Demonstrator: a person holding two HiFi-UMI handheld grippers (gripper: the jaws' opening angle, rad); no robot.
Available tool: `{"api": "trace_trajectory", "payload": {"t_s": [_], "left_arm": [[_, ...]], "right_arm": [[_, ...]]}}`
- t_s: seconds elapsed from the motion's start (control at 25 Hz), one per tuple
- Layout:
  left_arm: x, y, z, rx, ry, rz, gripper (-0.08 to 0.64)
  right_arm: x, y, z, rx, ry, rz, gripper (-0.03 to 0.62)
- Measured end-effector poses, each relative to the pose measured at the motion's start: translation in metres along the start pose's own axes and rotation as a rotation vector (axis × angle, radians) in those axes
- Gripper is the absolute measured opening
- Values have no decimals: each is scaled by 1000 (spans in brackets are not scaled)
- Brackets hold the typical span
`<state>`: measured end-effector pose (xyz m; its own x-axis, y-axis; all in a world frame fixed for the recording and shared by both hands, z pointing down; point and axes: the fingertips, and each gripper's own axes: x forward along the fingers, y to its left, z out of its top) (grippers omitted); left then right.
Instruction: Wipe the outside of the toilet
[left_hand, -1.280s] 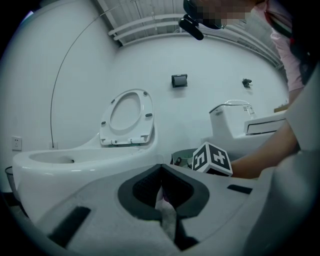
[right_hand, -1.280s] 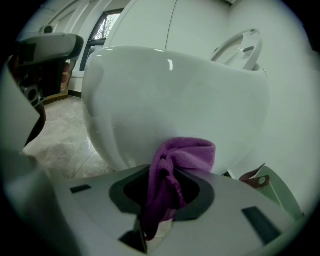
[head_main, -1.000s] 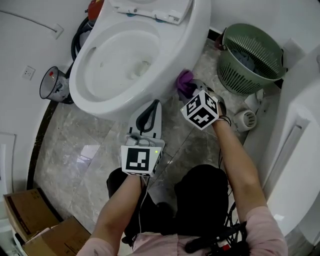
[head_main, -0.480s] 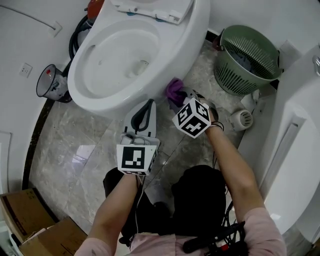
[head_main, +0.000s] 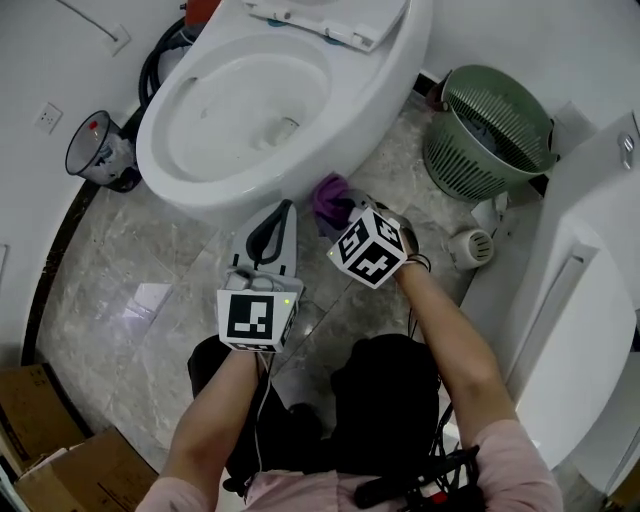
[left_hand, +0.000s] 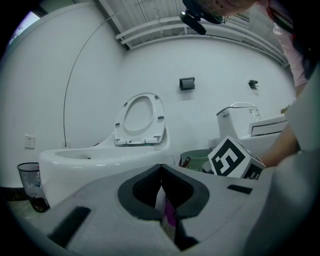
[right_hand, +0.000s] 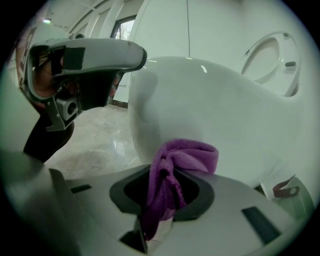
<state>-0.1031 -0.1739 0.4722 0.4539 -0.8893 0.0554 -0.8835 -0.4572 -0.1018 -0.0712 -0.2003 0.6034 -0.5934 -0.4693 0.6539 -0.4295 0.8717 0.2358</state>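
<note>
The right gripper (right_hand: 167, 176) is holding a purple cloth (right_hand: 185, 152), with its fingers clamping the bunched fabric. The cloth is sitting close against the lower outside wall of the white toilet (head_main: 380, 95). In the head view the toilet is standing at 12 o'clock with its seat raised, and the cloth is showing at about 5 o'clock of the bowl, under its front edge. The left gripper (left_hand: 161, 169) is hovering just beside the right one, at its 9 o'clock. It is pointing toward the bowl, its fingers meeting at the tips and gripping nothing. A green basket (head_main: 487, 130) is standing on the marble floor (head_main: 130, 290) at 2 o'clock, and a lined waste bin (head_main: 95, 152) is sitting at 10 o'clock.
</note>
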Motion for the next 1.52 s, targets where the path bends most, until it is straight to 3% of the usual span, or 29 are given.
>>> {"api": "trace_trajectory", "payload": {"t_s": [0.4, 0.64, 0.72, 0.84, 1.08, 1.28, 1.44, 1.52], "left_arm": [[-37, 26, 8, -16, -21, 71, 8], [-69, 61, 20, -86, -15, 124, 8], [-79, 81, 36, -69, -13, 137, 8], [-84, 102, 75, 17, -30, 130, 6], [-69, 134, 175, -24, -141, 122, 6], [-48, 141, 280, 97, -257, 101, 6], [-19, 131, 313, 114, -283, 31, 6], [-10, 117, 320, 159, -304, 6, 6]], "right_arm": [[16, 67, 35, -52, -27, 157, 97], [15, 130, 86, -73, -165, 378, 100], [6, 138, 95, -87, -203, 413, 100], [-11, 133, 103, -95, -239, 402, 101], [-46, 122, 101, -84, -246, 352, 103], [-74, 98, 90, -62, -234, 289, 103], [-89, 67, 78, -10, -221, 202, 104], [-93, 54, 72, 27, -229, 160, 106]]}}
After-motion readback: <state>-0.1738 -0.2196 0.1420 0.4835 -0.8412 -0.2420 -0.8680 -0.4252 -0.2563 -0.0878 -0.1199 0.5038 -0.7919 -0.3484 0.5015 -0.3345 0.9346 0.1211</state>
